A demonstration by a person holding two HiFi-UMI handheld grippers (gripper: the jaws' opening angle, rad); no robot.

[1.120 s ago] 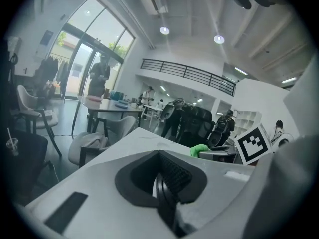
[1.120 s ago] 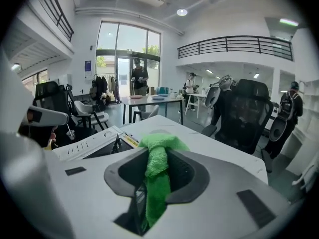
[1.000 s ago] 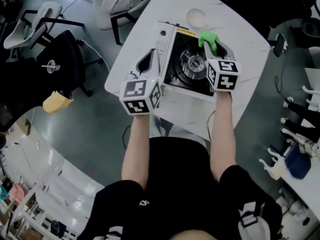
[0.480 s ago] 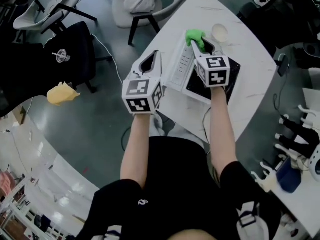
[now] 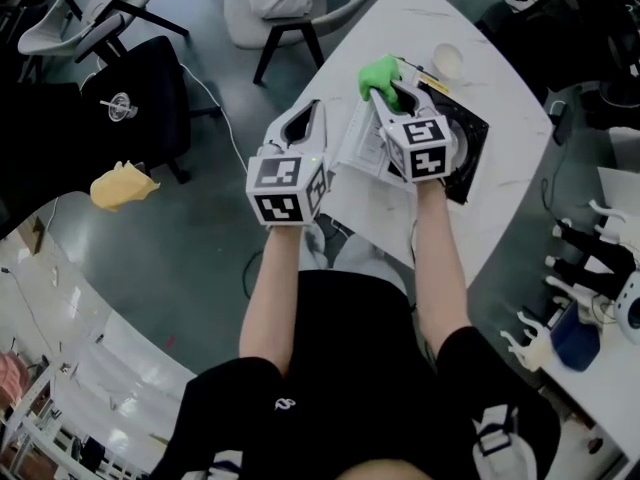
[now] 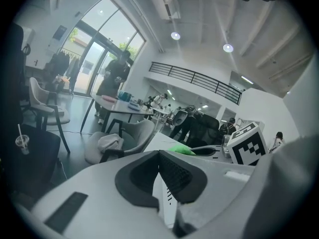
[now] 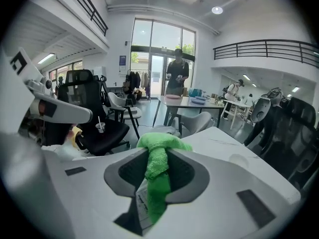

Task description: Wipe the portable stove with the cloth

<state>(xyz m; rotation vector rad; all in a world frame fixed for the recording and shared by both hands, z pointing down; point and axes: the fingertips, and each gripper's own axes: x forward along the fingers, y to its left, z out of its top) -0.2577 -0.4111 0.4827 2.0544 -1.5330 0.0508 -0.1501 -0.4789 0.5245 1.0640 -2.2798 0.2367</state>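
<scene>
While the left tool (image 6: 159, 156) is pinched closed, the right tool (image 7: 157, 156) clamps the cloth (image 7: 158, 185) lengthwise, bunch pointing forward.

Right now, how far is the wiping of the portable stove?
Done: the cloth is picked up and clamped in the right claw. In hand: that claw holds it at the far edge of the portable stove. Left: the black top; no wiped area can be told. The left claw is shut, beside the stove.
</scene>
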